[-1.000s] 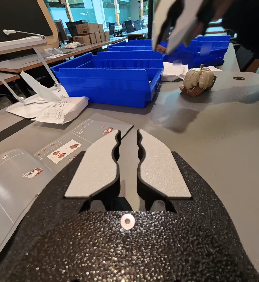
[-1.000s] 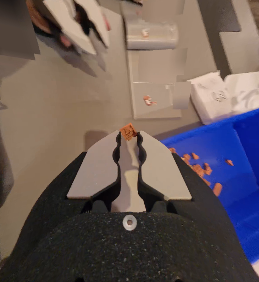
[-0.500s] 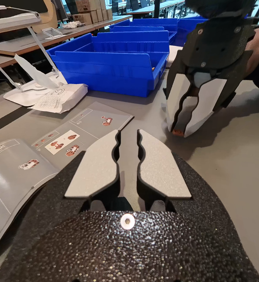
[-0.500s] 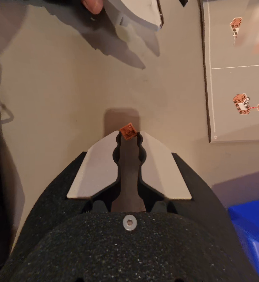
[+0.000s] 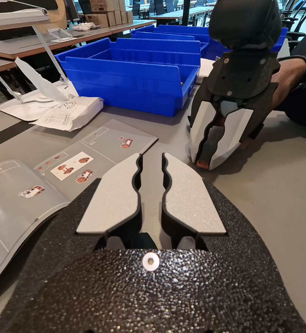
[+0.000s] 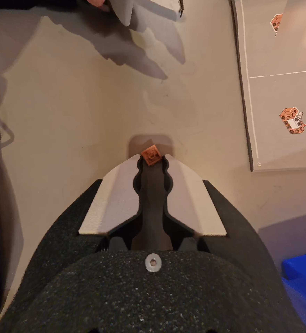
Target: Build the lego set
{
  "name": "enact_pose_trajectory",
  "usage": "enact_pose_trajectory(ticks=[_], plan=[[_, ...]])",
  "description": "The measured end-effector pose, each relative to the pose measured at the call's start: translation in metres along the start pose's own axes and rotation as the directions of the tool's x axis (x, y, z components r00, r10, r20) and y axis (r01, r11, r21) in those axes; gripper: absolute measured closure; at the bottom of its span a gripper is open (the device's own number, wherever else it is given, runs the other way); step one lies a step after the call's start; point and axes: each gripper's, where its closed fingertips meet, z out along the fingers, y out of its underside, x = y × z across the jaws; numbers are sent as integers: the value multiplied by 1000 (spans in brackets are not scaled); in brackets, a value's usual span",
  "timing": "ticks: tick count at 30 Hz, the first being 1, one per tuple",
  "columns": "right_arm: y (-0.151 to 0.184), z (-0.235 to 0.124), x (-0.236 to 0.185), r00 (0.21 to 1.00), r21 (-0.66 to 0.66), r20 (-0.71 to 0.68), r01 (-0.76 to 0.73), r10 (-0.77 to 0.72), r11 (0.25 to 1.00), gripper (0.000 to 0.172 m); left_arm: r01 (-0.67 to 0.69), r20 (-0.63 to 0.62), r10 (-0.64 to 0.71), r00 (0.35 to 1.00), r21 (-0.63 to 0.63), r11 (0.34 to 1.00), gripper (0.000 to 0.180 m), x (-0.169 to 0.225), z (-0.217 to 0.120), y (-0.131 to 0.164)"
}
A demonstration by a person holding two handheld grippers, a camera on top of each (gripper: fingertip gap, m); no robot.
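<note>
Right claw (image 6: 151, 156) pinches my brown brick (image 6: 151, 155) over grey table (image 6: 76, 108) | left claw (image 5: 150, 155) narrow, bare | booklet (image 5: 94, 153) alongside, blue bins (image 5: 130, 81) behind.

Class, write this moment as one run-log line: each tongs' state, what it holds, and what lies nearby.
left tongs: open, holding nothing, above grey table | right tongs: shut on small brown brick, tips at table | nearby: open instruction booklet, blue bin

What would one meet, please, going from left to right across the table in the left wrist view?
Open instruction booklet → left gripper, jaws apart with nothing between them → right gripper, its tips closed on a small brown brick down at the table.
</note>
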Motion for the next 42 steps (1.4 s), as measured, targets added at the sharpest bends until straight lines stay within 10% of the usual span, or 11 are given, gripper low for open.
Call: enact_pose_trajectory(ticks=[31, 42], plan=[[1, -4, 1, 1000, 29, -20, 1, -1, 1000, 134, 24, -7, -24, 1000, 5, 1000, 161, -2, 0, -1], [-40, -133, -10, 995, 367, -104, 36, 2, 929, 143, 13, 10, -13, 1000, -3, 1000, 161, -5, 1, 0]])
